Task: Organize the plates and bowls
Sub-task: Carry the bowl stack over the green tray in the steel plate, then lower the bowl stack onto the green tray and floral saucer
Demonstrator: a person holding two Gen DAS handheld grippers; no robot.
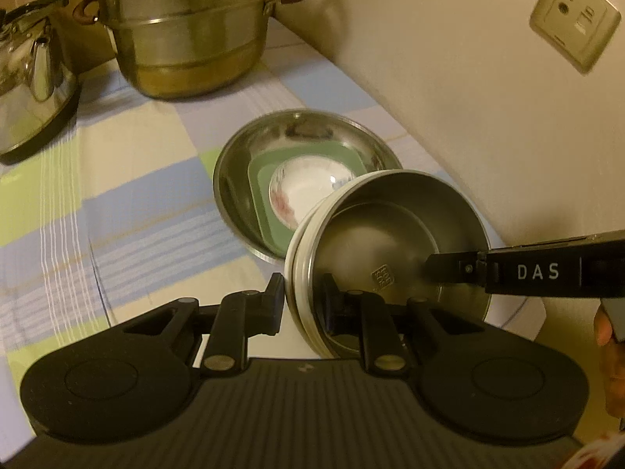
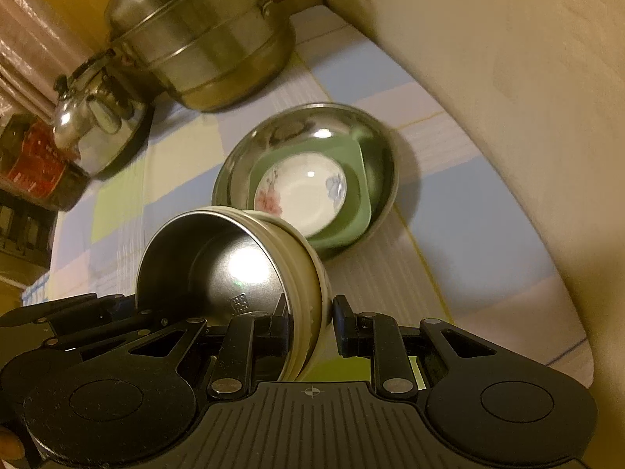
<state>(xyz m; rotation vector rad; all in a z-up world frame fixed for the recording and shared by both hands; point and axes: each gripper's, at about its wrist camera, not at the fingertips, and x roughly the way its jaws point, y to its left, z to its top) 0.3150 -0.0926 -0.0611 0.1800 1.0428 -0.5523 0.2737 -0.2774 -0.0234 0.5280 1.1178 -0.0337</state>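
place: home kitchen | cookware: tiered steel steamer pot (image 1: 187, 27) at the desk's far edge, steel kettle (image 1: 31, 74) at its far left corner | cover: checked pastel cloth (image 1: 117, 203) over the desk | wall: cream, with socket plate (image 1: 574, 19) | dishes: steel basin (image 2: 304, 125) holding green square plate (image 2: 351, 211) and floral bowl (image 2: 300, 191)

Ahead of me a checked tablecloth (image 1: 129, 179) in blue, cream and green covers the table. Along its right edge runs a cream wall (image 1: 449, 90), carrying a beige socket plate (image 1: 574, 19) well above the cloth. Warm yellowish light tints everything I see.
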